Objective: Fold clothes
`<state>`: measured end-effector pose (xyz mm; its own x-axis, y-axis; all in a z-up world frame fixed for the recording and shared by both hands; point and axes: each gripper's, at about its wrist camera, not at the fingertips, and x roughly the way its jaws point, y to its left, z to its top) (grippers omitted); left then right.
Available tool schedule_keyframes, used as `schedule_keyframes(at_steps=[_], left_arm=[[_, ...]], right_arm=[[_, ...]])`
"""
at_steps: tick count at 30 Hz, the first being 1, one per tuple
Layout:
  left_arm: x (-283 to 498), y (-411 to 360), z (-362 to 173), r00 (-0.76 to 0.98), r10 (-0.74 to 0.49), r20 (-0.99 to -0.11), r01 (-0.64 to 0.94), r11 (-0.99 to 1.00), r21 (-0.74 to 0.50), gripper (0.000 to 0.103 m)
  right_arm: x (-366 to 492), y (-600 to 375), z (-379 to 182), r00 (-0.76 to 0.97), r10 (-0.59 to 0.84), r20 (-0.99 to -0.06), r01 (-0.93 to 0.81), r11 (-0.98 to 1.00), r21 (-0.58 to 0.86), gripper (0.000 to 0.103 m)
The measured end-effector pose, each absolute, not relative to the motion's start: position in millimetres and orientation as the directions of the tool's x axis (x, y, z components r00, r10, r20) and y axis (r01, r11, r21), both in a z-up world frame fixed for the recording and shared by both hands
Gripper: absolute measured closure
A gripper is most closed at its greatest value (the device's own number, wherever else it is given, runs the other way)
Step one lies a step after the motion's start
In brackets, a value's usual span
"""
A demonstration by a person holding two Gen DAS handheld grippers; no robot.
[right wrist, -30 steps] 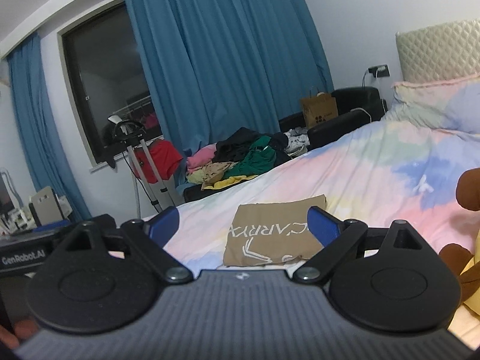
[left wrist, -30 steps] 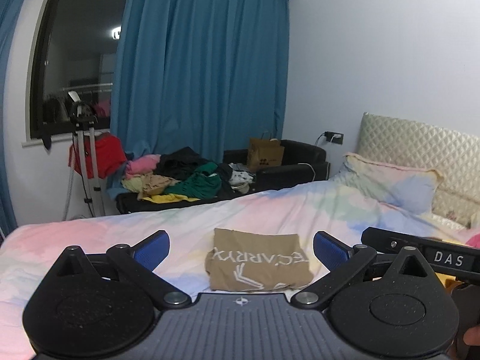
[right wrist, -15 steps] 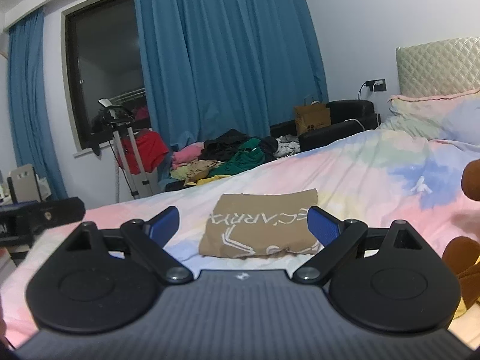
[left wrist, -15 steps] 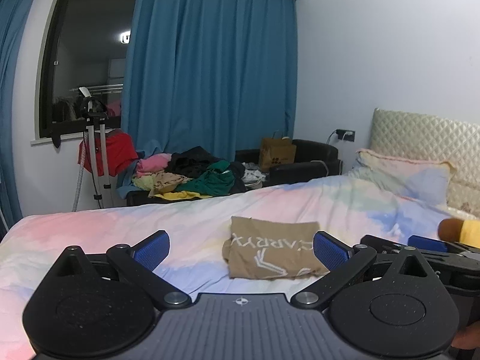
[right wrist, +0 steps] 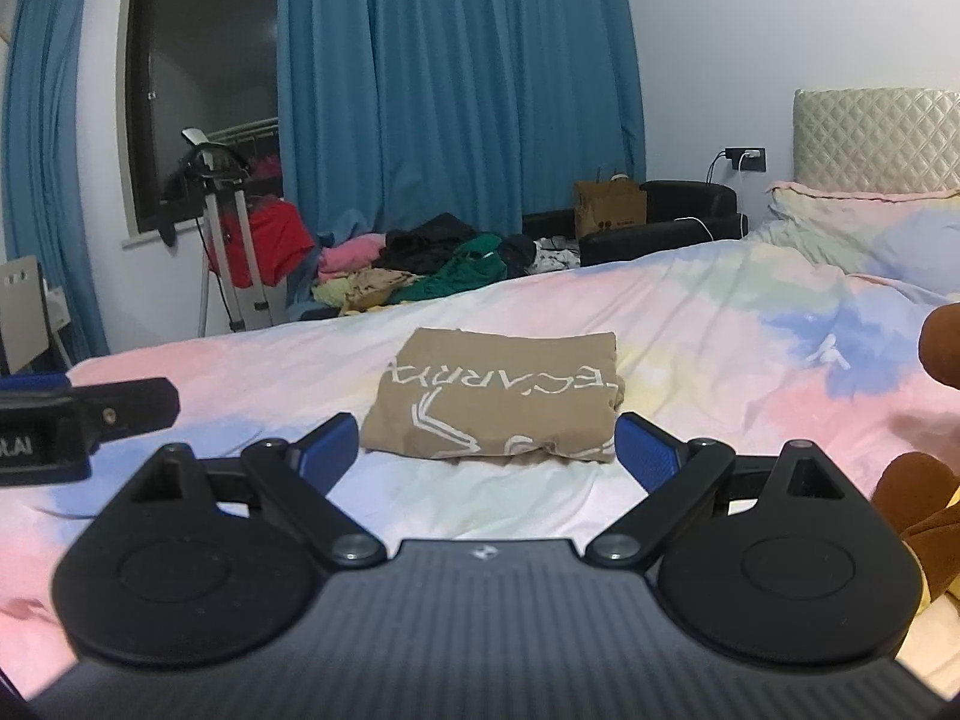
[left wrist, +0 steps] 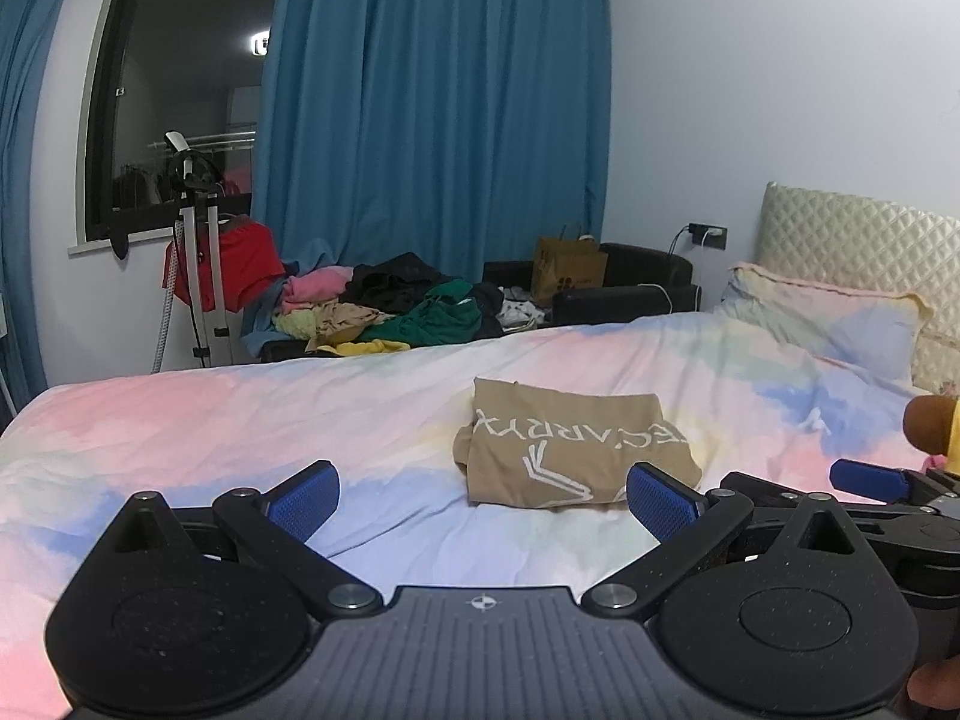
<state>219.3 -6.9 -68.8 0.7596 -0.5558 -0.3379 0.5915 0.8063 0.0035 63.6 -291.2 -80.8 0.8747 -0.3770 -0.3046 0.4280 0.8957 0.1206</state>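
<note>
the tan shirt (right wrist: 498,402) lies folded on the bed (right wrist: 690,324). both the left gripper (left wrist: 483,495) and right gripper (right wrist: 487,447) hover with fingers spread, empty. the next garment probably comes from the clothes pile (left wrist: 396,312); the person should pinch its shoulder seams.

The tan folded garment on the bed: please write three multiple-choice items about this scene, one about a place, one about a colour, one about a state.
1. Where does the tan folded garment lie?
A. on the pastel bedspread
B. on the black sofa
C. on the pillow

2. What colour are the curtains?
A. red
B. blue
C. white

3. How does the right hand-held gripper stand?
A. shut on the garment
B. shut on nothing
C. open, holding nothing

Answers:
1 A, the bedspread shows all around the garment.
2 B, the drapes beside the dark window are blue.
3 C, its blue pads stand wide apart with the garment beyond them.
</note>
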Motion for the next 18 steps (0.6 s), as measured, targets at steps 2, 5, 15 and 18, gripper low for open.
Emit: schedule_keyframes(at_steps=[2, 5, 15, 18], left_arm=[[219.0, -6.4, -69.4, 0.762, -0.55, -0.342, 0.587, 0.809, 0.005, 0.0], [220.7, -3.9, -71.1, 0.765, -0.539, -0.352, 0.576, 0.817, 0.0, 0.0], [222.1, 2.4, -72.6, 0.774, -0.521, -0.361, 0.556, 0.831, -0.005, 0.0], [221.9, 3.6, -71.8, 0.773, -0.522, -0.36, 0.558, 0.83, -0.006, 0.0]], right_arm=[[62.6, -290.7, -80.5, 0.875, -0.377, -0.304, 0.428, 0.895, 0.123, 0.009], [61.9, -290.4, -79.8, 0.873, -0.38, -0.305, 0.432, 0.894, 0.122, 0.009], [61.9, -288.0, -79.2, 0.871, -0.385, -0.306, 0.434, 0.894, 0.109, 0.009], [61.7, -287.1, -79.2, 0.87, -0.386, -0.306, 0.435, 0.894, 0.108, 0.009]])
